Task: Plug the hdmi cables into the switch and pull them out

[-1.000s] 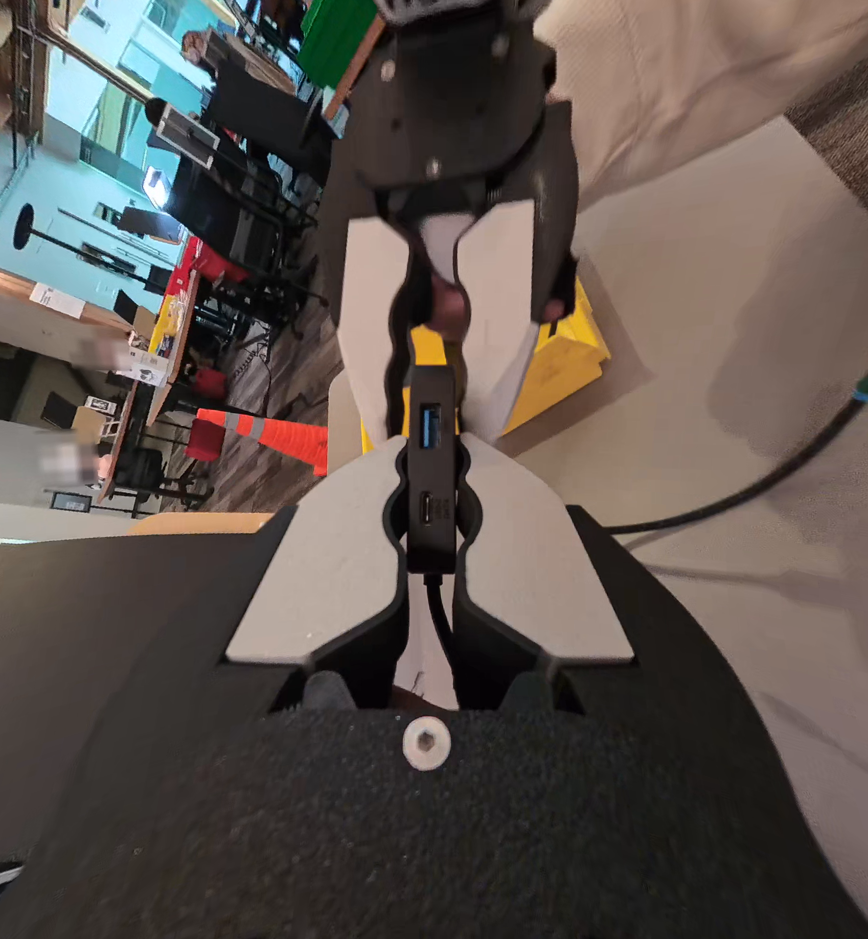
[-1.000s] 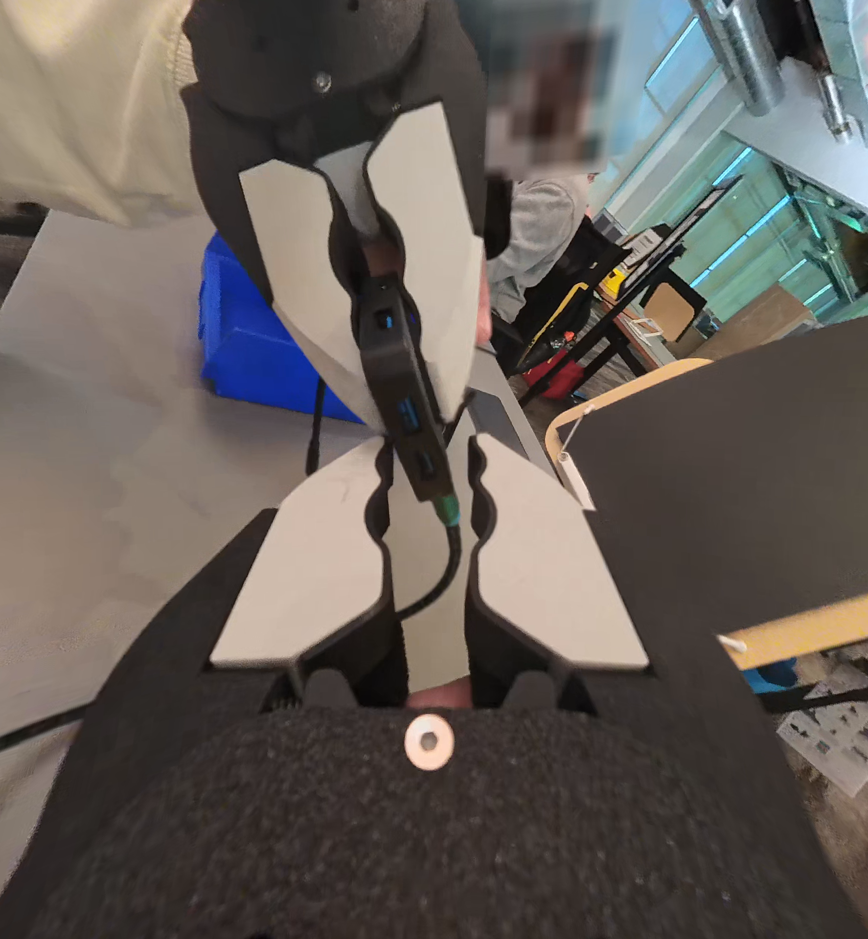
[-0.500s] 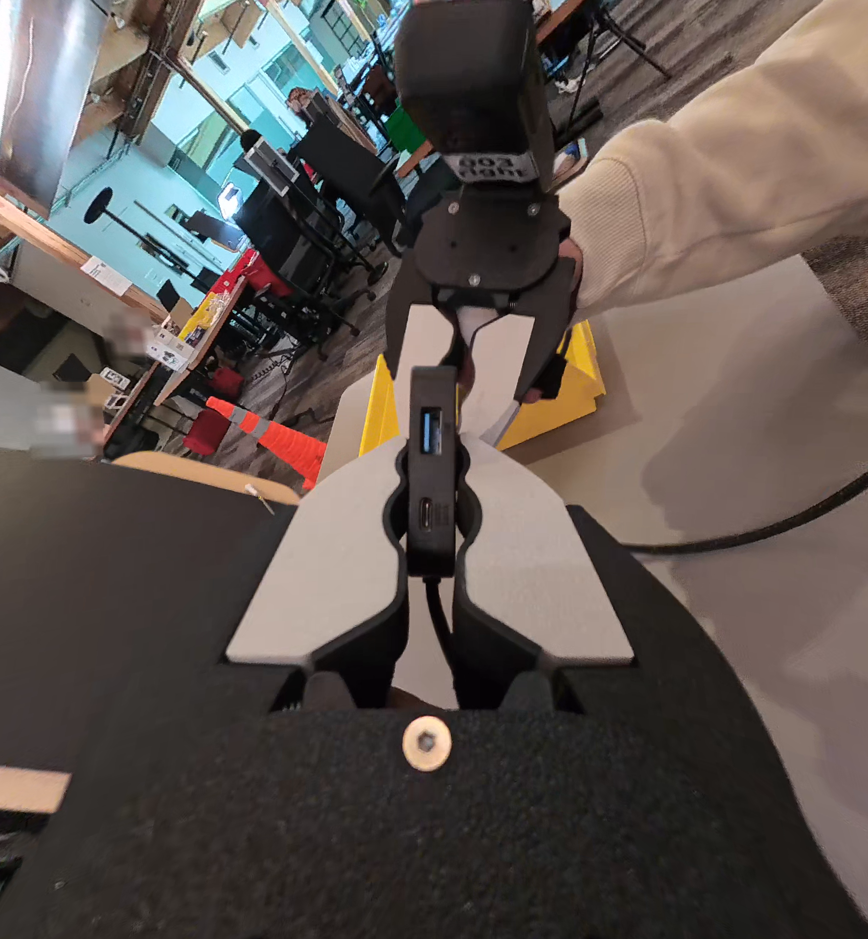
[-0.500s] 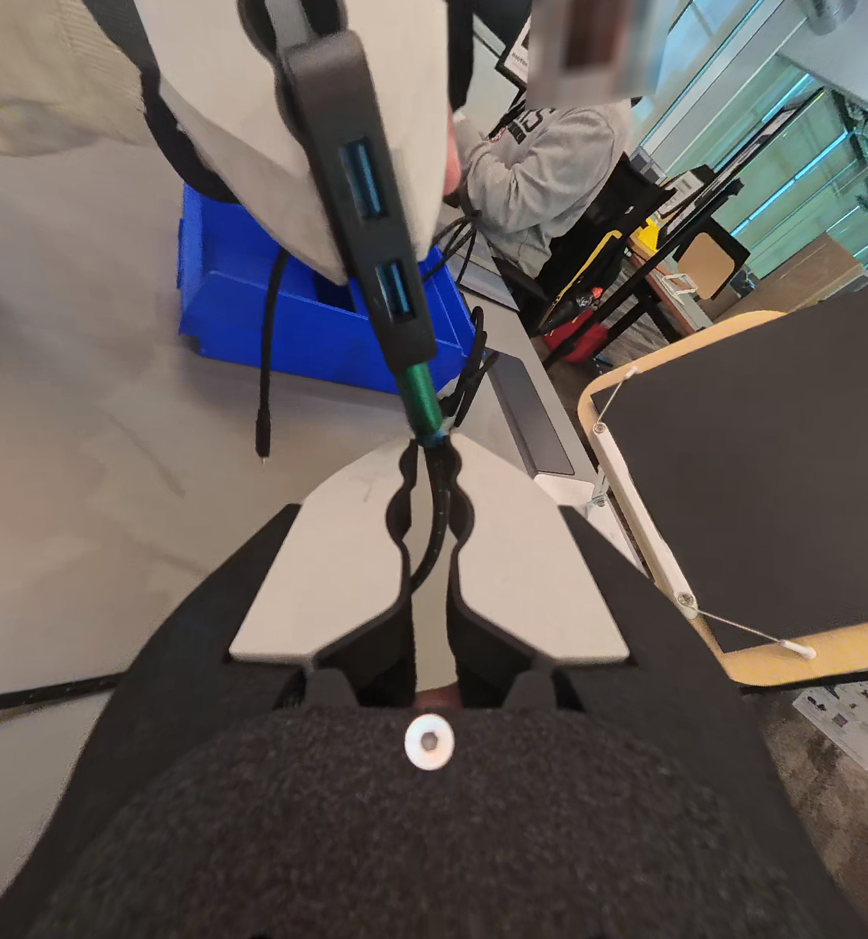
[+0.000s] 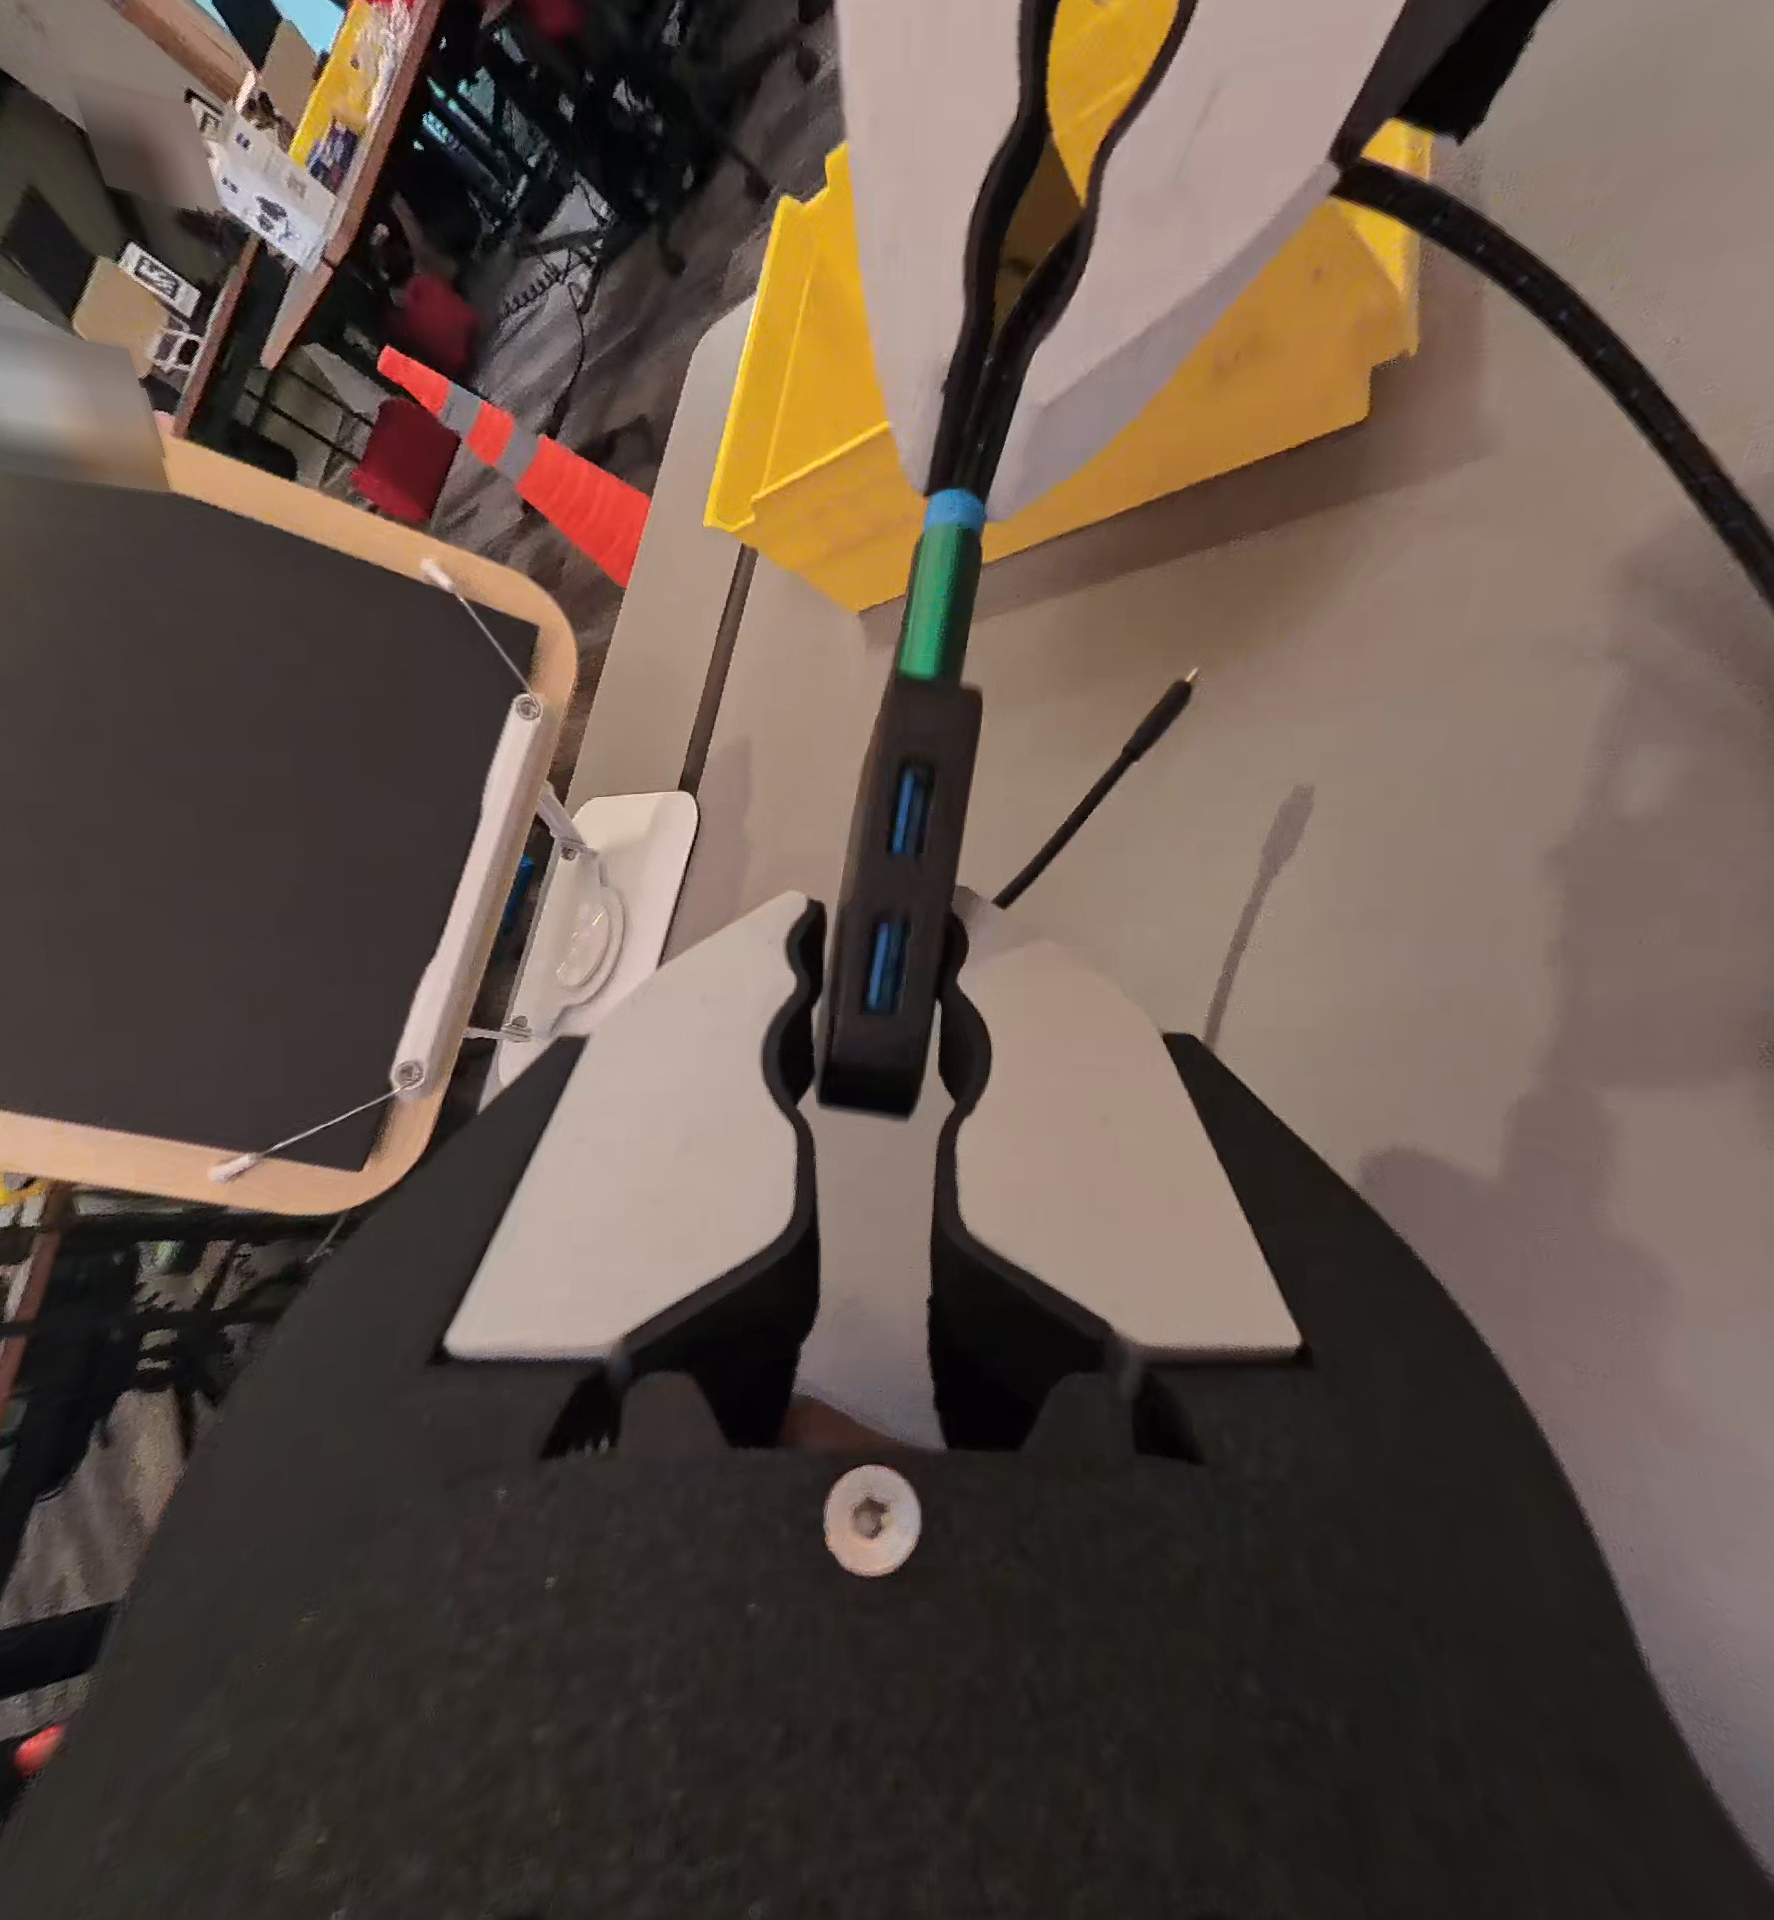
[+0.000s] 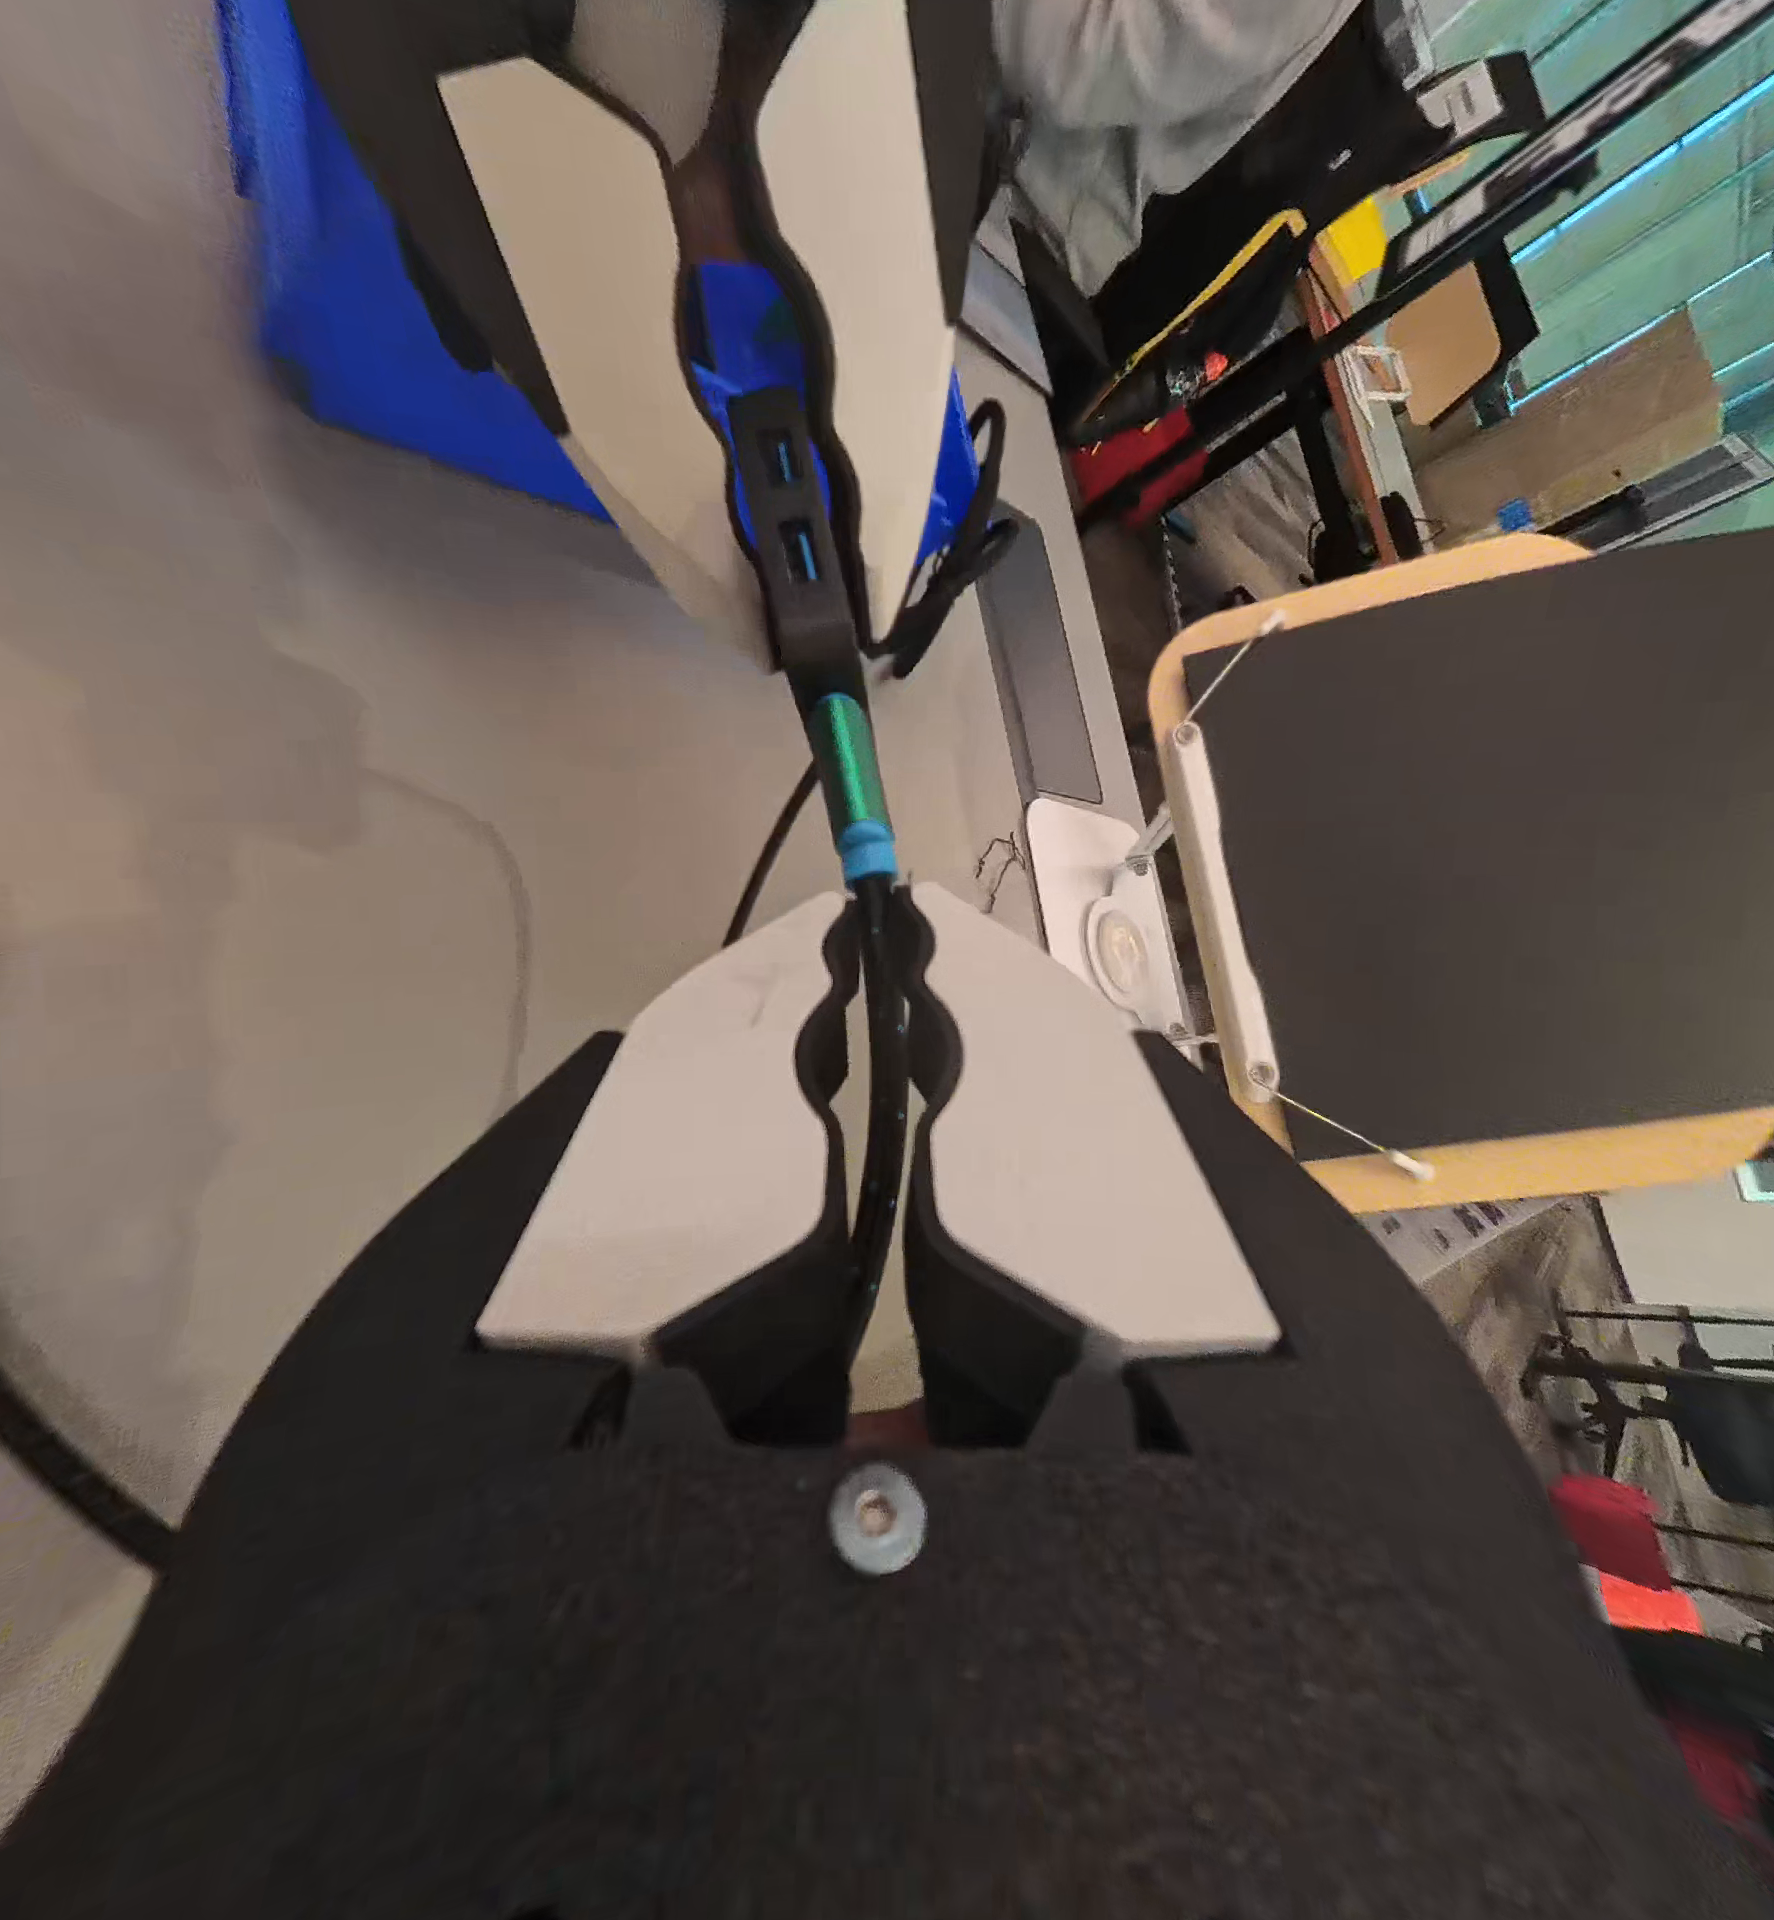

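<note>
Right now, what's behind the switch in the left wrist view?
Behind the switch, gripped by the left hand-held gripper, sit its green plug, the right hand-held gripper pinching the cable, and a yellow bin. The bin's contents are hidden.

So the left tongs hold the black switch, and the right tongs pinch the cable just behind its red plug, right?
Not quite: the plug is green, as the right wrist view shows. The left tongs do hold the switch; the right tongs pinch the cable behind it.
</note>
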The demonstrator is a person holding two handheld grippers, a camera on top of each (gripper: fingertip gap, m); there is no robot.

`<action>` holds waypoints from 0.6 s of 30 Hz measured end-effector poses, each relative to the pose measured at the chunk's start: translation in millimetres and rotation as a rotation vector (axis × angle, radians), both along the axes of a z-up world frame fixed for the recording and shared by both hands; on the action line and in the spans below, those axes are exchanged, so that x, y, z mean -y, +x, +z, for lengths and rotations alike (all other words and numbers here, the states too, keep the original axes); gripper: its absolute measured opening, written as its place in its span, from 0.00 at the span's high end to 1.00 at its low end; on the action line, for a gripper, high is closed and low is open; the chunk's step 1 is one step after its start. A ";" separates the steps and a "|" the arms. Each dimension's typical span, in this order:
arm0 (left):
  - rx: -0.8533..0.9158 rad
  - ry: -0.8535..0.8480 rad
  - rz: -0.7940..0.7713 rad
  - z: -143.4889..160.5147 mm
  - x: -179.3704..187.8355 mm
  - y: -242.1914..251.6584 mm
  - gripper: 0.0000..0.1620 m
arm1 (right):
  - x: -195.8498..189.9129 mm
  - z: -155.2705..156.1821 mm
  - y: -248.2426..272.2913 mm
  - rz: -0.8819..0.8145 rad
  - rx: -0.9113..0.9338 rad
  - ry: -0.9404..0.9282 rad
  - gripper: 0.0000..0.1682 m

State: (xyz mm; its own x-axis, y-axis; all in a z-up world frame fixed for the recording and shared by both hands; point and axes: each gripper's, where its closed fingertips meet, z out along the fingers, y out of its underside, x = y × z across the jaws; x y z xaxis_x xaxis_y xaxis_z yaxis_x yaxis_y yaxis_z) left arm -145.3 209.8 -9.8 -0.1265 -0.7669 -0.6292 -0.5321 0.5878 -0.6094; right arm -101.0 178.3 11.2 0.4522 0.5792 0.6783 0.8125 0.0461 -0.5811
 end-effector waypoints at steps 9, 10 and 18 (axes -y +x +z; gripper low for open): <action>-0.079 0.291 0.044 -14.3 0.3 16.1 0.92 | 15.9 -0.4 -22.0 0.001 0.084 0.049 0.97; -0.075 0.327 0.050 -14.7 -0.6 18.4 0.92 | 16.8 -2.3 -20.9 0.003 0.083 0.040 0.97; -0.050 0.439 0.091 -33.3 -14.3 27.1 0.92 | 23.1 1.6 -9.5 0.061 -0.325 -0.062 0.97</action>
